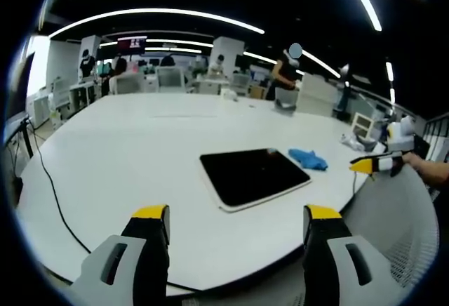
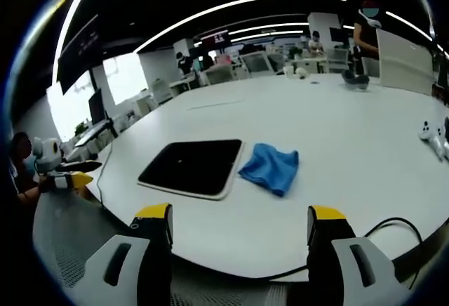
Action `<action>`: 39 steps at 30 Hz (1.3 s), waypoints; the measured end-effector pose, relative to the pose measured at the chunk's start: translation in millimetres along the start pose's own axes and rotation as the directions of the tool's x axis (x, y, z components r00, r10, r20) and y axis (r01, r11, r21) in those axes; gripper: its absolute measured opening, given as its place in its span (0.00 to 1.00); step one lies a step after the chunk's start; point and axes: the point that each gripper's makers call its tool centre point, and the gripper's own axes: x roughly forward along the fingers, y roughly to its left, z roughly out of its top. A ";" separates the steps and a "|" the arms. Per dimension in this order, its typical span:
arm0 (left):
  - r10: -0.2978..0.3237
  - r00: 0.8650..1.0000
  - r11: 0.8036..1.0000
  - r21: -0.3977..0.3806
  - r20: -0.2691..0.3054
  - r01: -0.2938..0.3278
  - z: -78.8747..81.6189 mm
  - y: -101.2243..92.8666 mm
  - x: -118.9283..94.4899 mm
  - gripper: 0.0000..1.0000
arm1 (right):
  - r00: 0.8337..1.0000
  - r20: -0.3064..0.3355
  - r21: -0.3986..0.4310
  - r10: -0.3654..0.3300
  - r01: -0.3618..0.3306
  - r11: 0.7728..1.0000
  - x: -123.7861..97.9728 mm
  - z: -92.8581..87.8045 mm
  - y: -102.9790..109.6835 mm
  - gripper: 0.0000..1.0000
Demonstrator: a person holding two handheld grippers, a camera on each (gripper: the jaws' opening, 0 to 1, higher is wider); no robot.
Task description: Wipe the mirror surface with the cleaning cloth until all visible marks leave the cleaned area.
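Observation:
A dark rectangular mirror with a pale rim lies flat on the white table. A crumpled blue cloth lies on the table right beside one short edge of the mirror. My left gripper hangs open near the table's edge, well short of the mirror, with nothing between its fingers. My right gripper is open too, near the table's edge in front of the cloth. In the left gripper view the right gripper shows at the right; in the right gripper view the left gripper shows at the left.
A black cable runs over the table's left side in the left gripper view, and another cable curls near the right jaw in the right gripper view. Small white objects sit at the table's right. People and desks fill the far background.

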 end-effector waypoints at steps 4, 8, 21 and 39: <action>-0.005 1.000 1.000 0.001 0.013 0.005 2.5 -0.6 0.2 0.77 | 1.000 0.031 -0.007 -0.004 0.004 1.000 -2.4 5.0 2.9 0.75; -0.004 1.000 1.000 0.001 -0.011 0.004 -1.1 -0.3 0.8 0.78 | 0.998 0.057 0.044 0.027 -0.029 0.999 -5.4 9.0 11.5 0.68; -0.005 1.000 1.000 0.001 0.007 0.005 1.8 -1.1 0.7 0.77 | 0.995 -0.005 -0.002 0.104 -0.104 0.995 -7.3 9.4 17.9 0.47; -0.006 1.000 1.000 -0.005 0.023 0.006 3.8 -1.3 0.1 0.77 | 0.995 -0.034 -0.149 0.097 -0.101 0.984 16.2 55.8 2.9 0.20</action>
